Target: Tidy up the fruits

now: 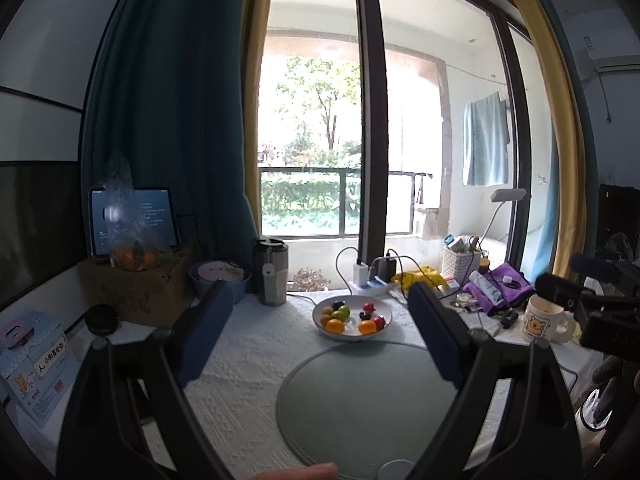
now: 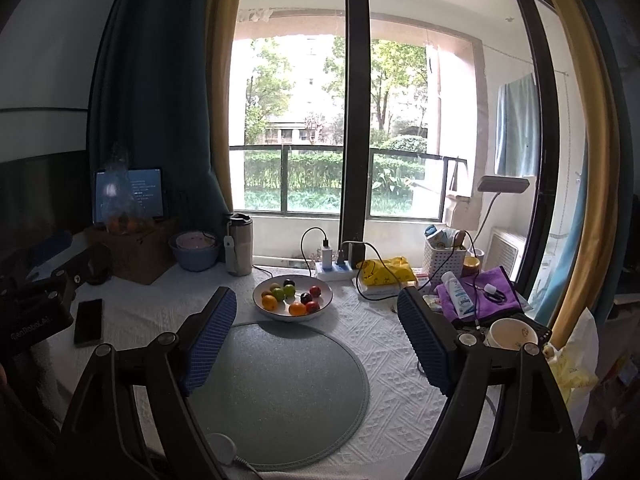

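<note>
White round bowl point(image 2: 324, 300), glossy fruits point(image 2: 289, 291)

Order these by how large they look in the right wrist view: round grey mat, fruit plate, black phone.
1. round grey mat, though it lies nearest the camera
2. fruit plate
3. black phone

mixed fruits point(image 2: 291, 298) in white bowl point(image 2: 325, 305)

Light: daylight came through the window point(image 1: 312, 140), overexposed | Interior: walls and curtain point(image 1: 168, 120) were dim, backlit | Bench point(image 2: 380, 340): evenly lit, shadows soft | Optics: fisheye bent edges, corners vignetted | Focus: near foreground was slightly blurred
</note>
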Demonstrator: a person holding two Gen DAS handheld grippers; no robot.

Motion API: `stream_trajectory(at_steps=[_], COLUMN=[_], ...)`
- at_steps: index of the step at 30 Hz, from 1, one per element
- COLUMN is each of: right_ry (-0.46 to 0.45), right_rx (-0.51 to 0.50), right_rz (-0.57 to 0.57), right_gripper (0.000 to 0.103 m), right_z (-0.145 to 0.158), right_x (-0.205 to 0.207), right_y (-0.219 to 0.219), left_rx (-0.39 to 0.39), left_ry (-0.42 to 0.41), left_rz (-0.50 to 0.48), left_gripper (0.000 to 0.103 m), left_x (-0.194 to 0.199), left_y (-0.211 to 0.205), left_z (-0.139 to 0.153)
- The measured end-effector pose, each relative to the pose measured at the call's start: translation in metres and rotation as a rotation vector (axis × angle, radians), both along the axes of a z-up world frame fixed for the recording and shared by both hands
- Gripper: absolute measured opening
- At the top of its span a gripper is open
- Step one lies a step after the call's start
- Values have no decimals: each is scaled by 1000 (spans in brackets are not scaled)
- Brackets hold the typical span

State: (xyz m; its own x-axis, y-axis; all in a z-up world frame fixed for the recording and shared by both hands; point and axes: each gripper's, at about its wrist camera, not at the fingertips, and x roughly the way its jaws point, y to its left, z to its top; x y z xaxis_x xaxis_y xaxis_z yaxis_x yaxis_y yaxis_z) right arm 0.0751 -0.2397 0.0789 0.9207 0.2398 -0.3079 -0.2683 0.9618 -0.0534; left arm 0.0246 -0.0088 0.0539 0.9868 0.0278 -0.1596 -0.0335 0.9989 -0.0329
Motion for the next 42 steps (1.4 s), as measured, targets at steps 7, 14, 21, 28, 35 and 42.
stream_trajectory(at_steps=[7, 14, 21, 28, 35, 42], right_ry=[15, 21, 22, 20, 17, 20], right_rx=[-4, -3, -7, -6, -5, -5], right_rz=[2, -3, -4, -7, -13, -15], right_gripper=[85, 85, 85, 85, 85, 85], right_z=[-3, -3, -4, -4, -3, -4], right_x=[1, 4, 4, 5, 5, 6], right_y=[1, 0, -1, -2, -3, -3], left_rx=[-2, -2, -1, 1, 0, -1], left_ry=[1, 0, 0, 5, 4, 4], left_rz=[0, -4, -3, -12, -13, -13], left_gripper=[90, 90, 90, 90, 90, 90], left_x=[1, 0, 0, -1, -1, -1], left_y=[0, -2, -2, -5, -5, -5], left_z=[0, 0, 0, -1, -1, -1])
